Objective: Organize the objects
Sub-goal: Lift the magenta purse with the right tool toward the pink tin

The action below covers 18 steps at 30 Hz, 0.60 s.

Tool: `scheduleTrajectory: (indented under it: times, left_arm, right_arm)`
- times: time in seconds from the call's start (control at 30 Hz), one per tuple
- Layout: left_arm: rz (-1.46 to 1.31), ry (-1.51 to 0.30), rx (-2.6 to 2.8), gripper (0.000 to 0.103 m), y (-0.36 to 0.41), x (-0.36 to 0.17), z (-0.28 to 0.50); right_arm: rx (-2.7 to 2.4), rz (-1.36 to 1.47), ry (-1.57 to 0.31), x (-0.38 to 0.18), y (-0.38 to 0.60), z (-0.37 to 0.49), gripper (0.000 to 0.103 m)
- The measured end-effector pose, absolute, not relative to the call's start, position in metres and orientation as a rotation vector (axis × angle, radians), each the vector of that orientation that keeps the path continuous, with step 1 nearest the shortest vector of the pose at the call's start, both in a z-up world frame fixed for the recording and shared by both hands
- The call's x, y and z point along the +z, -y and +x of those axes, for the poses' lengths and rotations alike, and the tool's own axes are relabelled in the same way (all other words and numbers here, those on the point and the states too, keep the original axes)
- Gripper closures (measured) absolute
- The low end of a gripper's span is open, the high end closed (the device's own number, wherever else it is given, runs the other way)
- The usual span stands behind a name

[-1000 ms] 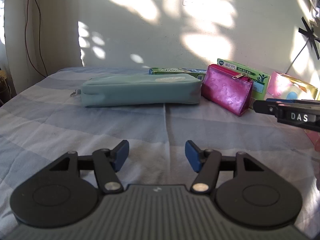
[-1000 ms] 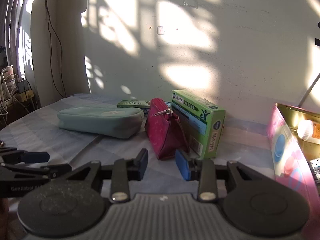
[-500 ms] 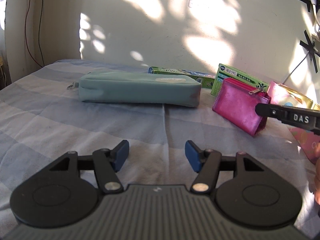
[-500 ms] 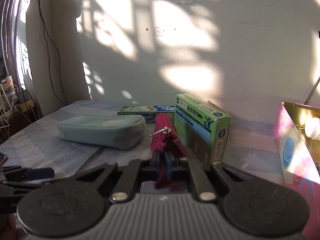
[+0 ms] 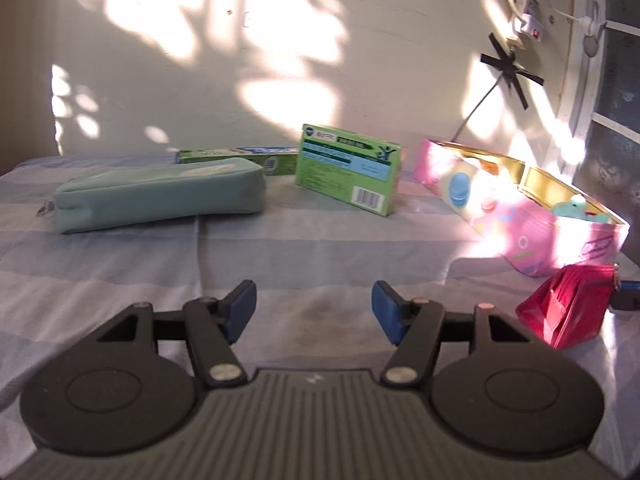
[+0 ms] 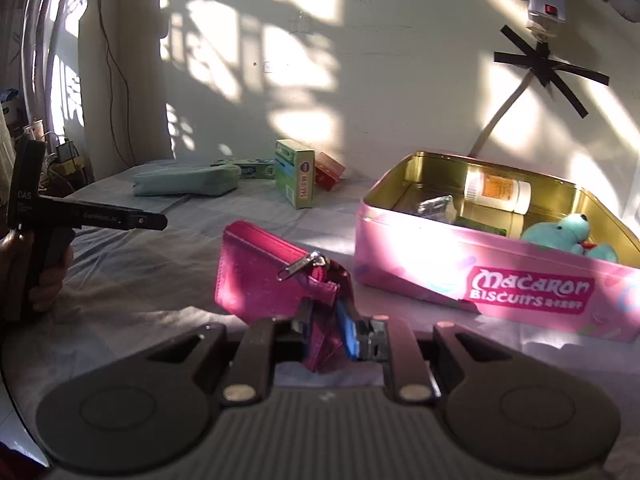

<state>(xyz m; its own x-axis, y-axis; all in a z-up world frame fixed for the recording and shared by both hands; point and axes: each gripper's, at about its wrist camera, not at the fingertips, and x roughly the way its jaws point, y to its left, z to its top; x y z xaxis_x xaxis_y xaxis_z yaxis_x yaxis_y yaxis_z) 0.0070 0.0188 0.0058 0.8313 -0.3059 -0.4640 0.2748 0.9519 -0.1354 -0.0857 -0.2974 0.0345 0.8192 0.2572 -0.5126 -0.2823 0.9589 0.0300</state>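
The right gripper (image 6: 325, 330) was clamped on the magenta pouch (image 6: 264, 276), held just left of the pink biscuit tin (image 6: 500, 280). The left gripper (image 5: 314, 306) stood apart, gripping nothing, well left of that tin.

purse (image 6: 260, 272) left of tin (image 6: 500, 280), toy (image 6: 560, 234) inside
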Motion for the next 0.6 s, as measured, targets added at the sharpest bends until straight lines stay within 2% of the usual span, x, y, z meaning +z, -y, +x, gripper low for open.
scheduleTrajectory:
  times: [0.17, 0.3, 0.5, 0.57, 0.6]
  left_arm:
    - [-0.039, -0.452, -0.536, 0.037, 0.037, 0.022, -0.017]
    - [-0.042, -0.473, -0.630, 0.037, 0.064, 0.025, -0.035]
    - [-0.008, -0.496, -0.702, 0.038, 0.078, 0.019, -0.068]
    - [0.000, -0.522, -0.726, 0.038, 0.084, 0.015, -0.071]
    - [0.007, -0.537, -0.735, 0.038, 0.088, 0.013, -0.071]
  right_arm:
    - [0.237, 0.071, -0.518, 0.031, 0.327, -0.101, 0.087]
    - [0.265, 0.056, -0.487, 0.030, 0.323, -0.109, 0.086]
    - [0.283, 0.043, -0.442, 0.032, 0.331, -0.110, 0.071]
    - [0.337, 0.045, -0.442, 0.031, 0.335, -0.104, 0.060]
    - [0.354, 0.040, -0.441, 0.030, 0.335, -0.101, 0.059]
